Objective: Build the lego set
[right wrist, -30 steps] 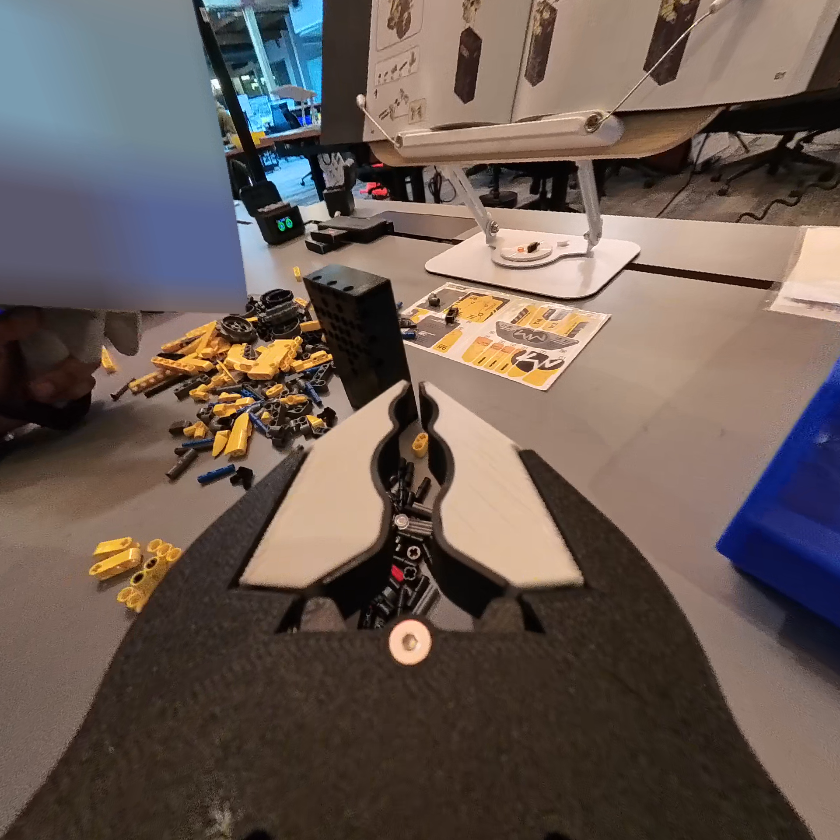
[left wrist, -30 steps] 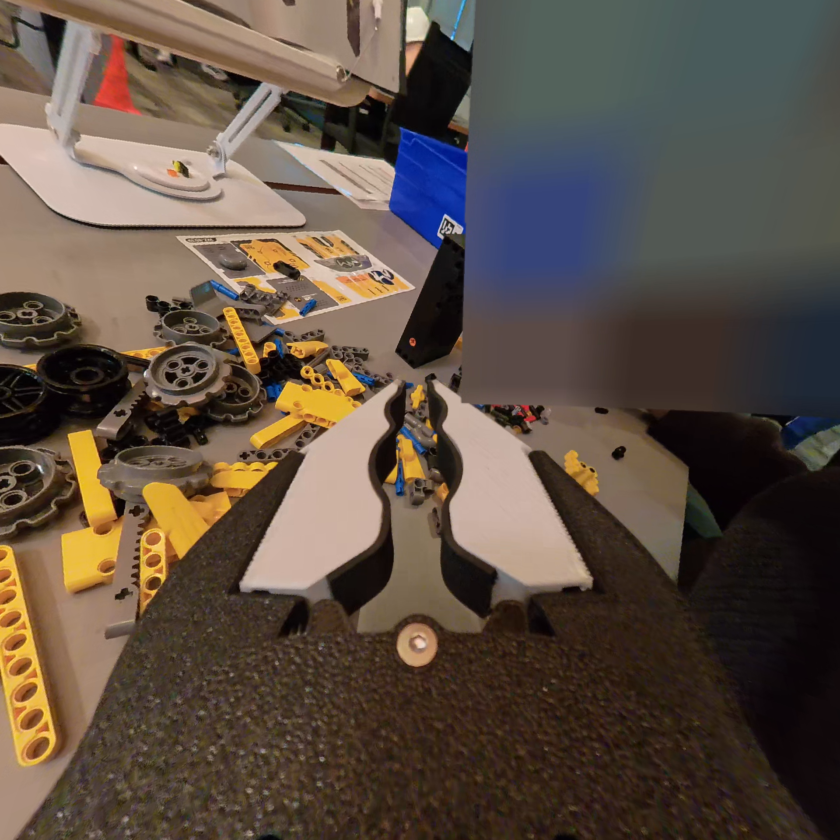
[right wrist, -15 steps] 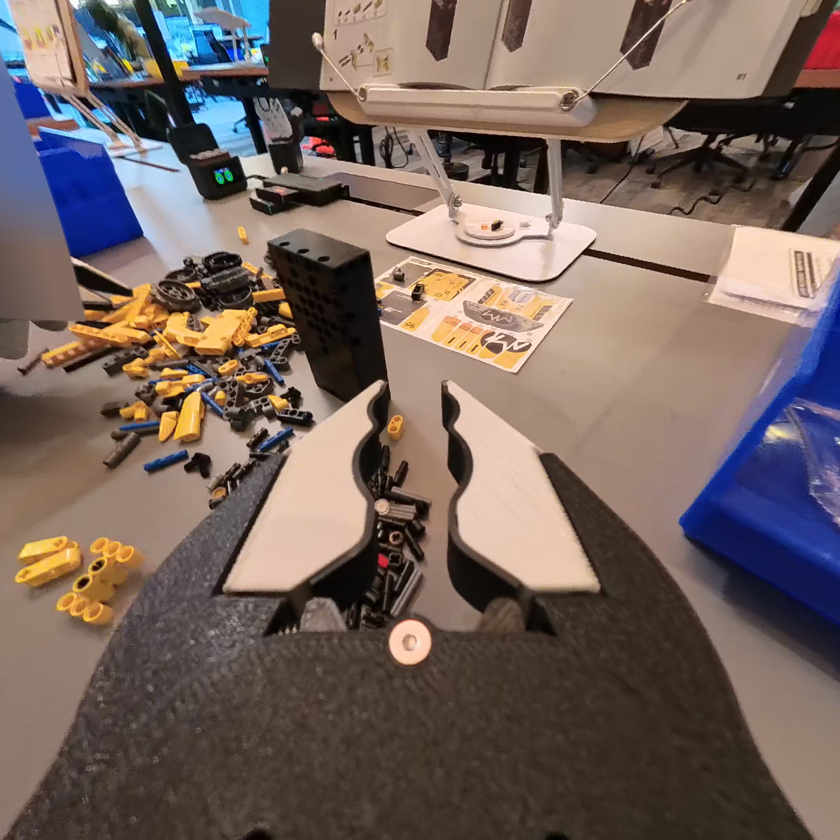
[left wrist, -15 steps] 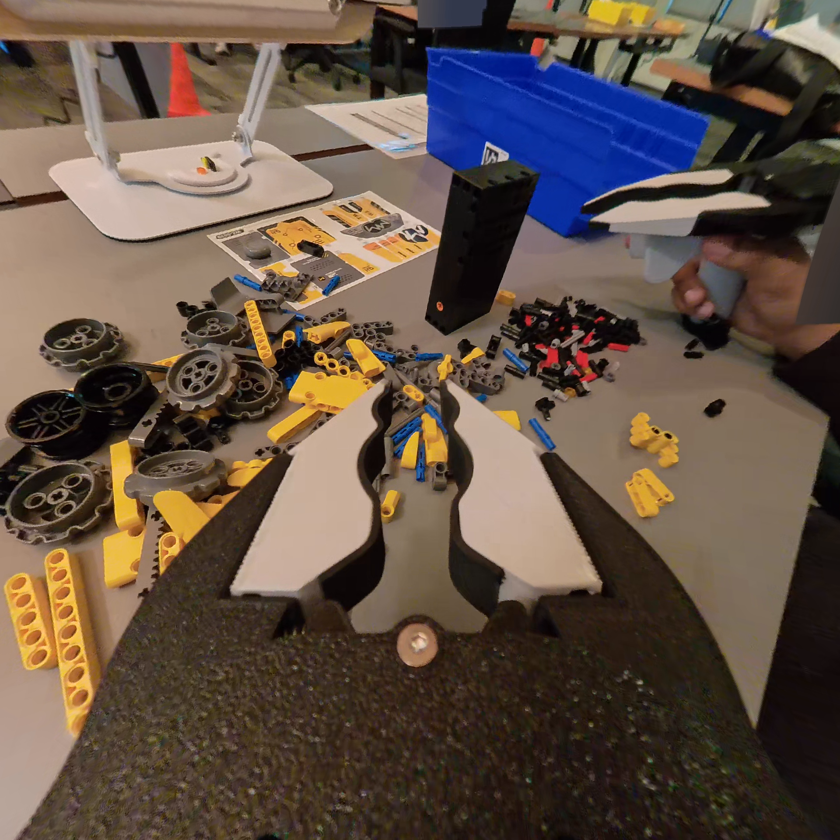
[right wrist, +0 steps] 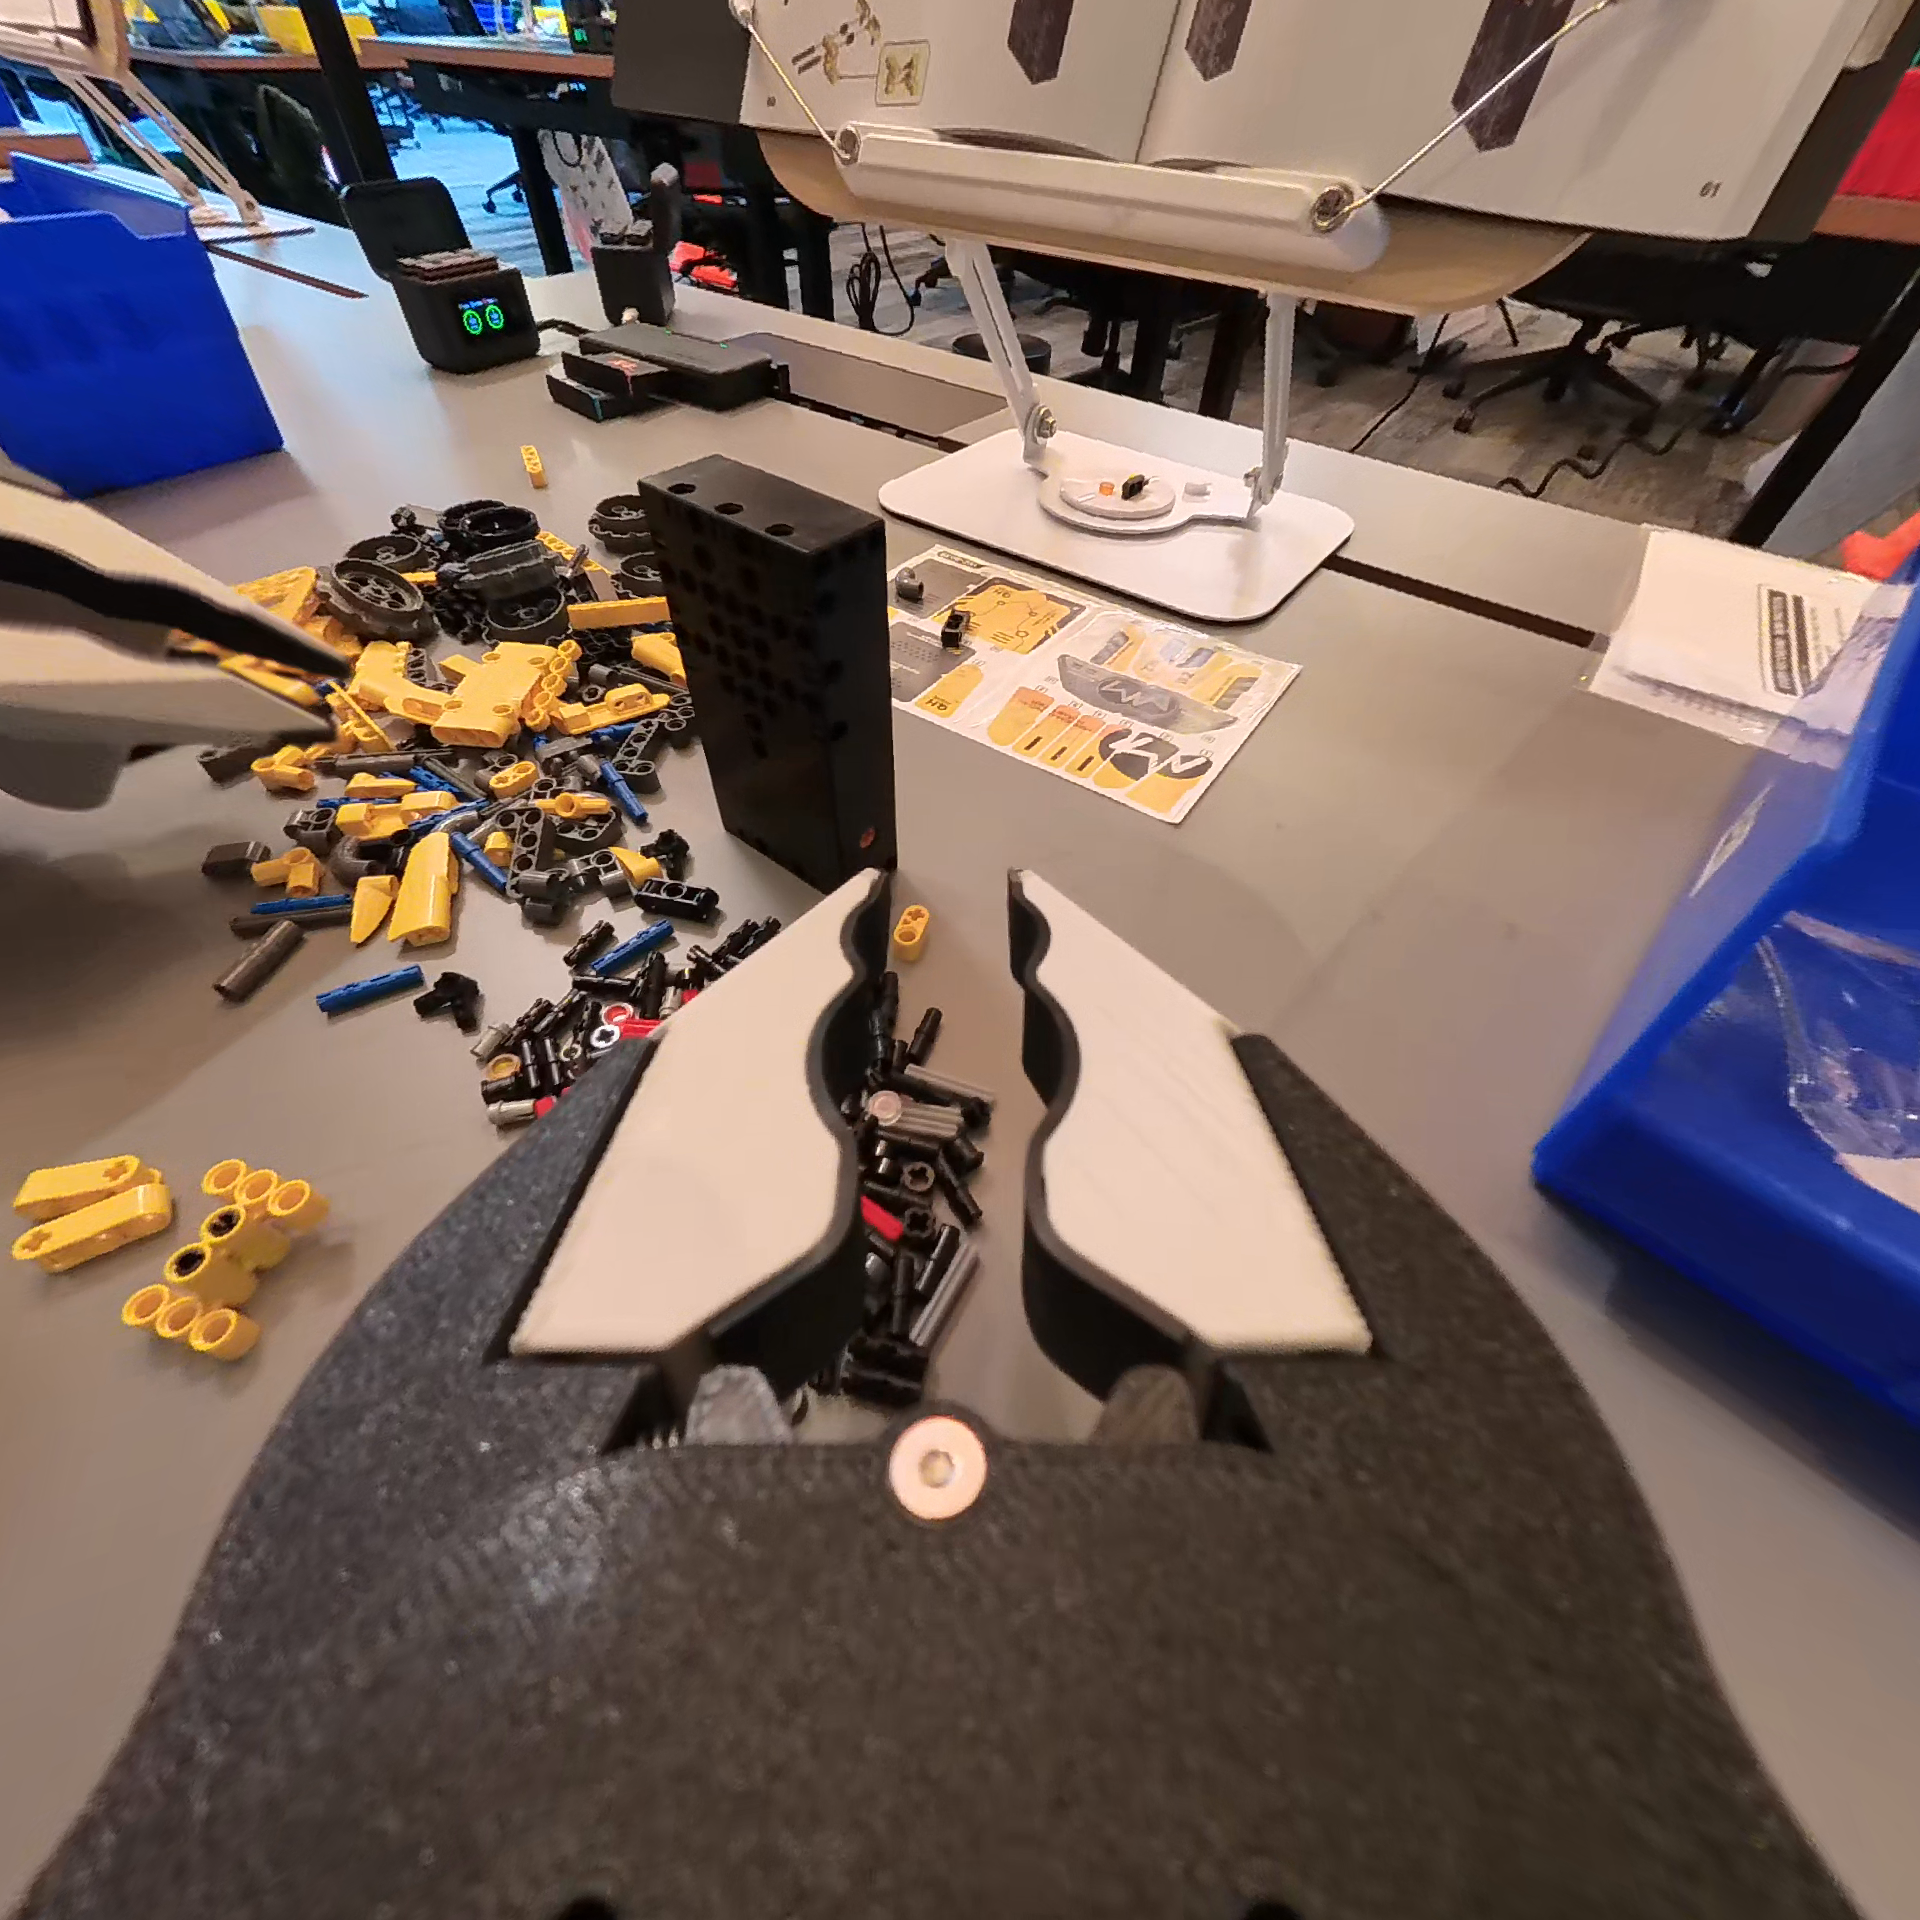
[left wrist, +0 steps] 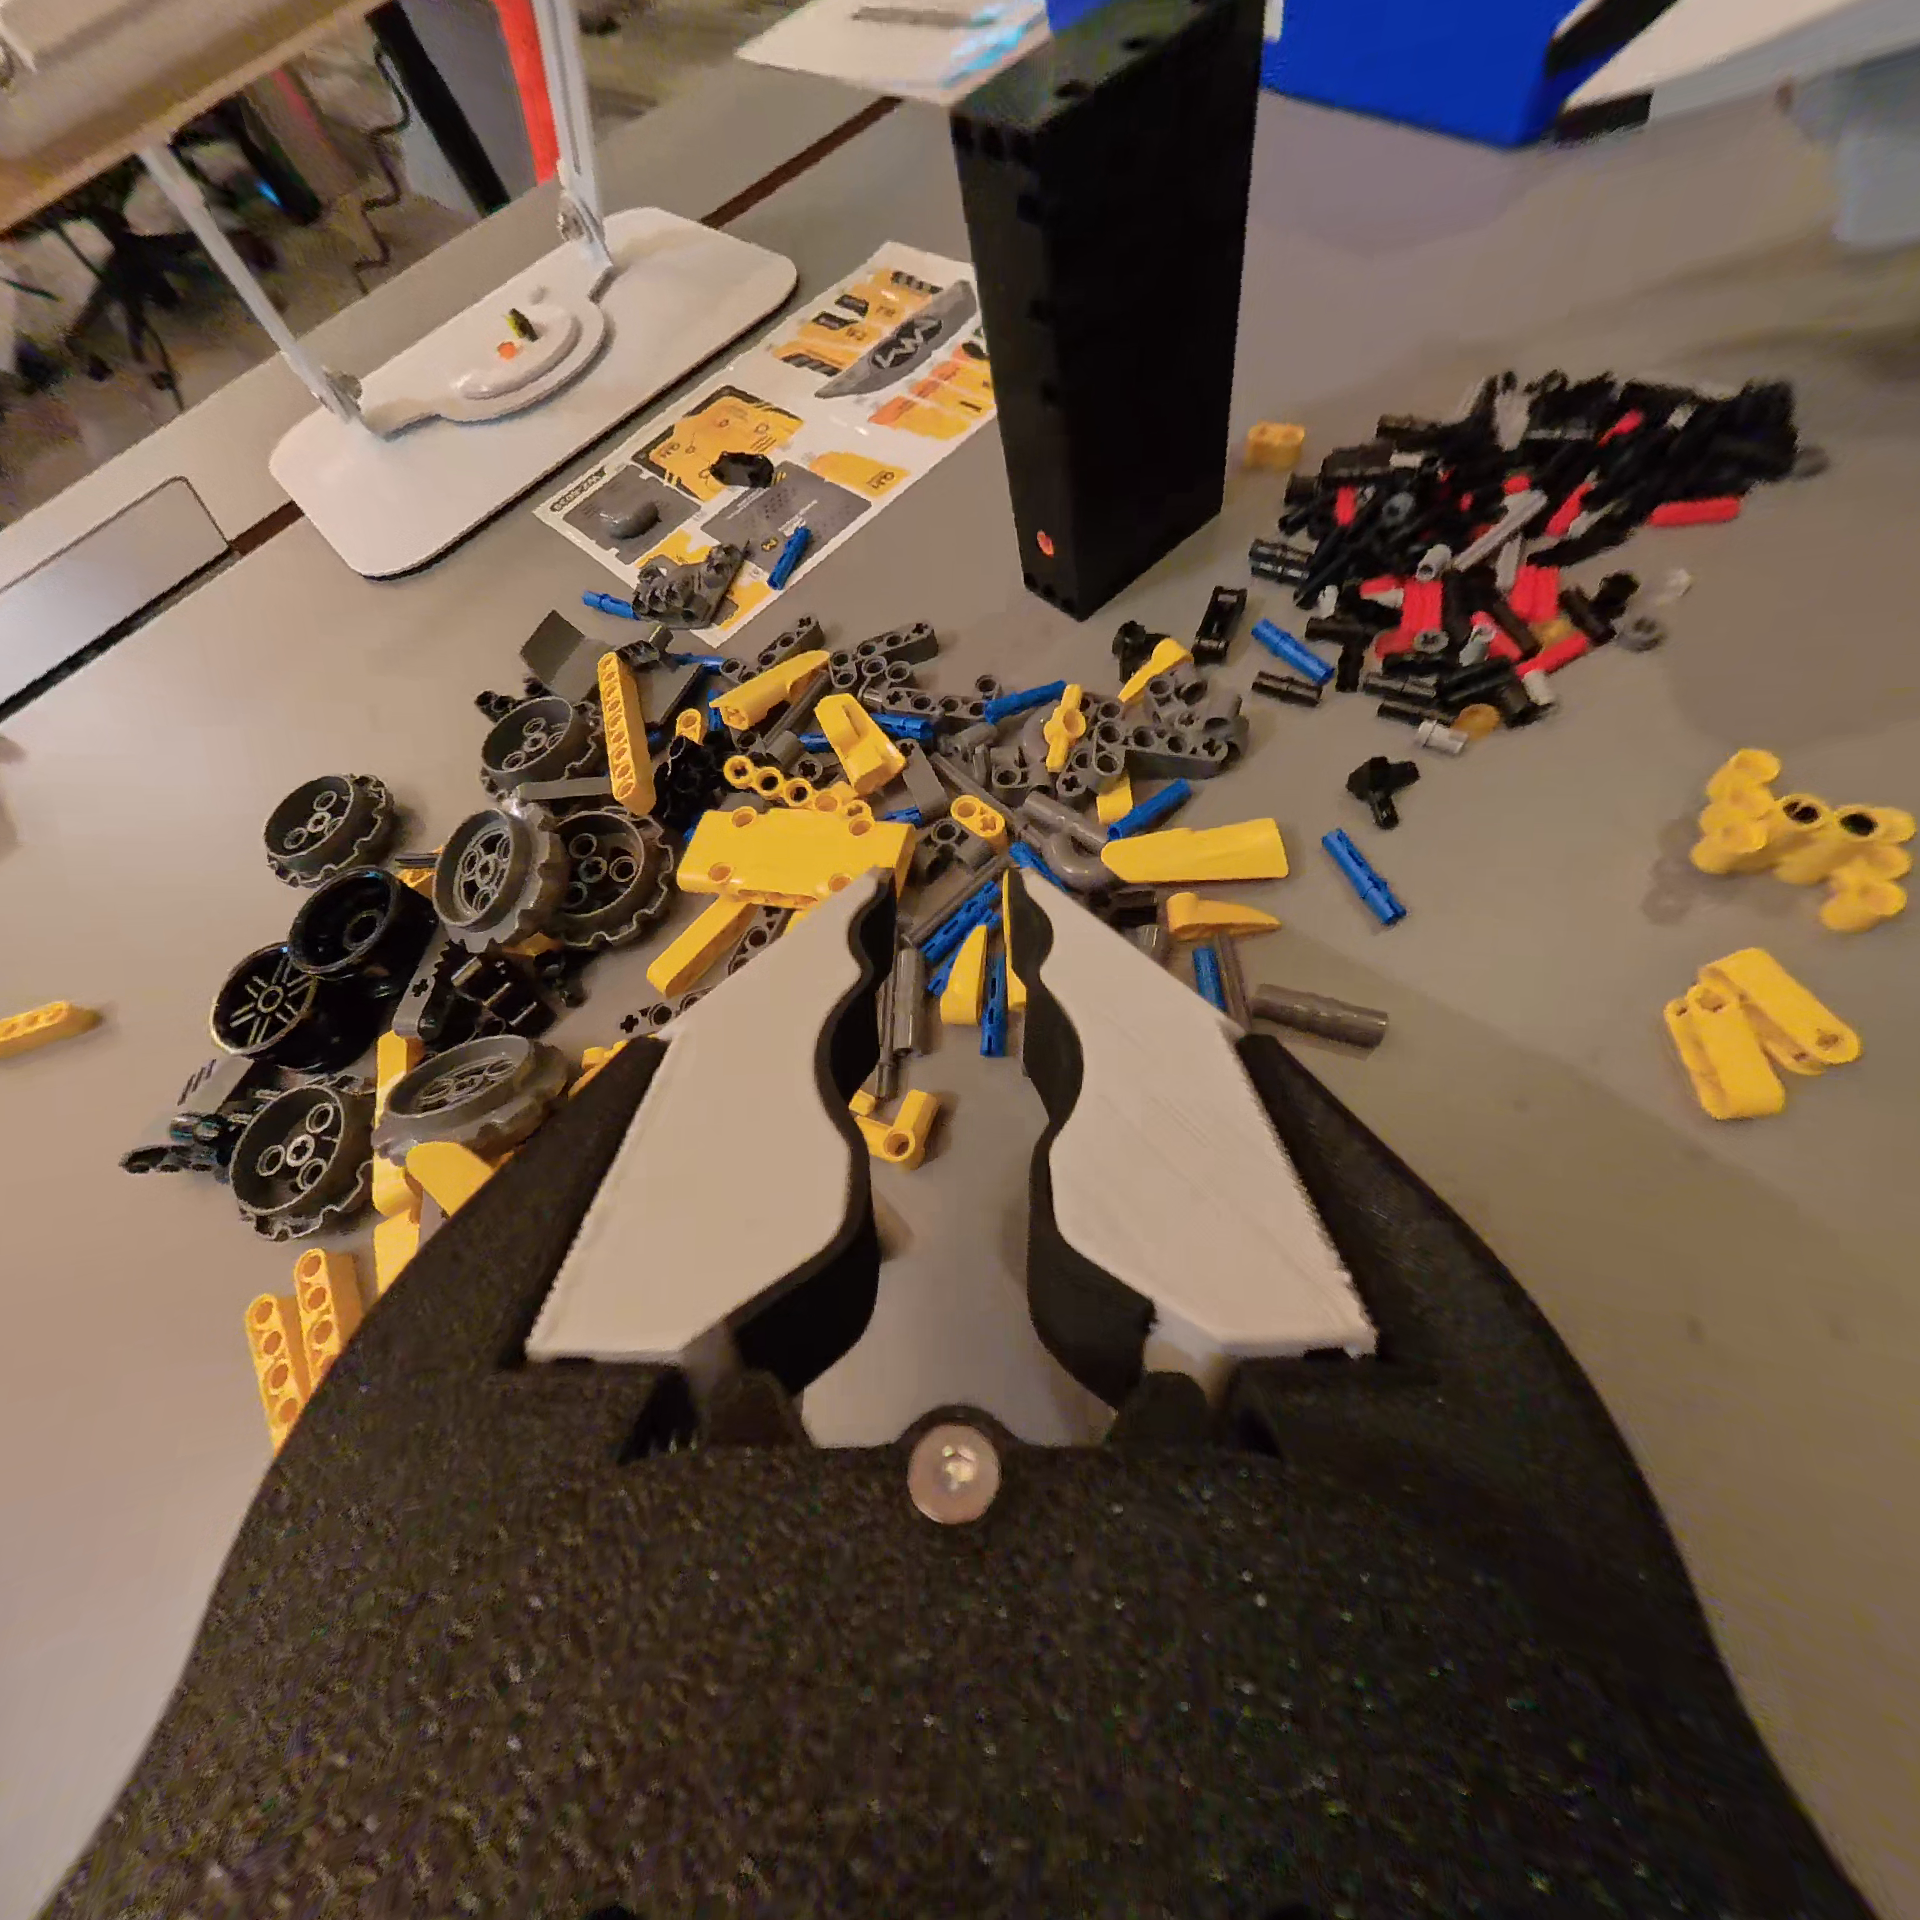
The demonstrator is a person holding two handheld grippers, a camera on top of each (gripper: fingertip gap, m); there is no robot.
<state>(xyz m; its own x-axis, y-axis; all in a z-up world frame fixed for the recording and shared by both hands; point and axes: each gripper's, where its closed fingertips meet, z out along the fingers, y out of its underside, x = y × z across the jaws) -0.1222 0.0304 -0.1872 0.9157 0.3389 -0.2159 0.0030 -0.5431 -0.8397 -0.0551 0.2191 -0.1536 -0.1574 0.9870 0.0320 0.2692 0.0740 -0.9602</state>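
My left tongs (left wrist: 948, 904) have swung down from half a second ago and now hang low over the mixed heap of yellow, grey and blue bricks (left wrist: 894, 831), jaws parted, holding nothing. My right tongs (right wrist: 948, 894) have opened wider than before, empty, above the pile of black and red pins (right wrist: 914, 1174), a small yellow connector (right wrist: 911, 930) just beyond the tips. The grey table (right wrist: 1403, 935) carries a white book stand (right wrist: 1122, 520), a blue bin (right wrist: 1766, 1091), an upright black block (right wrist: 779, 675), a sticker sheet (right wrist: 1091, 686), wheels (left wrist: 312, 997) and yellow connector clusters (right wrist: 156, 1236). Office chairs and desks stand behind.
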